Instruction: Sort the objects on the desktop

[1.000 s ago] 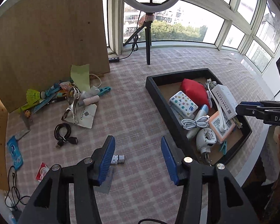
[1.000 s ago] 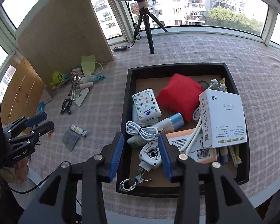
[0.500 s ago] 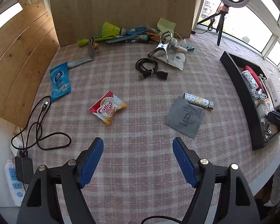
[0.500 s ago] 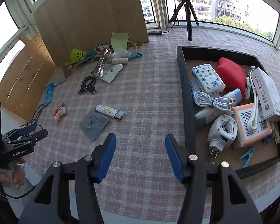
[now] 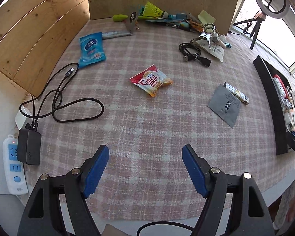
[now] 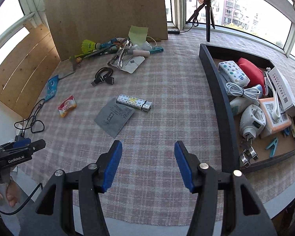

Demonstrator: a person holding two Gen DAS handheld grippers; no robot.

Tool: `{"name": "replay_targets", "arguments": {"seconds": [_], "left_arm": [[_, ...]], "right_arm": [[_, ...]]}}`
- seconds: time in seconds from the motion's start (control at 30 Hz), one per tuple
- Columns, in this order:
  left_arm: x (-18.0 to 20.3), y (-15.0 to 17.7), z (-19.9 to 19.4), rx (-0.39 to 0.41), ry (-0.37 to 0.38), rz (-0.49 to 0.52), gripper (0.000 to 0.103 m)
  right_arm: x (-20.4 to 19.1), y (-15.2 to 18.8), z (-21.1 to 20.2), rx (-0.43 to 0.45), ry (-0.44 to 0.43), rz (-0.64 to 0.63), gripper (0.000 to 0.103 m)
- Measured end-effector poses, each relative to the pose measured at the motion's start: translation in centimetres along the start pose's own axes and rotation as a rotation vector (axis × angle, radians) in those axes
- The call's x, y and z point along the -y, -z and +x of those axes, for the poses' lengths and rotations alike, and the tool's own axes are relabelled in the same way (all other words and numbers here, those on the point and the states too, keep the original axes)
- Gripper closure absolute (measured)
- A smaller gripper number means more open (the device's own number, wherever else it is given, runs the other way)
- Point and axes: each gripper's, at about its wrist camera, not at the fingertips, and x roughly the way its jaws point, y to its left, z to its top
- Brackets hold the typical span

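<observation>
A black tray (image 6: 218, 90) sits on the right side of the desk (image 6: 167, 90), which is covered in a pink plaid cloth. The tray holds a star-printed tissue pack (image 6: 233, 72) and a red pouch (image 6: 250, 71) at its far end, then a coiled white cable (image 6: 243, 91), a white bottle (image 6: 239, 104), a white box (image 6: 283, 90) and an orange box (image 6: 276, 118). Nearer lie a white plug-in device (image 6: 252, 121), a metal clip (image 6: 248, 154) and a teal peg (image 6: 272, 144).

Left of the tray, loose on the cloth, a patterned lighter (image 6: 134, 102) touches the far edge of a grey sachet (image 6: 114, 117). Further left are a Coffee mate packet (image 5: 151, 81) and a blue tissue pack (image 5: 91, 49). A coiled black cable (image 6: 104, 75) lies beyond the lighter, and a heap with a yellow shuttlecock (image 6: 88, 45) and metal tongs (image 6: 123, 54) sits at the far side against a wooden board (image 6: 108, 7).

The right gripper (image 6: 148, 161) hovers over bare cloth near the desk's front edge, its jaws well apart and empty. The left gripper (image 5: 145, 169) hangs over the near left part of the desk, its jaws spread wide with nothing between them. A black charger cable (image 5: 68, 106) loops at the left edge.
</observation>
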Motion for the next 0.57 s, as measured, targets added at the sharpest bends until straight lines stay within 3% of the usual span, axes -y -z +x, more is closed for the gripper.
{"name": "replay_targets", "arguments": {"seconds": [0.57], "left_arm": [[0.26,0.4,-0.94,0.023,-0.003,0.007,0.028]], "right_arm": [[0.15,0.49,0.02,-0.007,-0.014,0.011,0.048]]}}
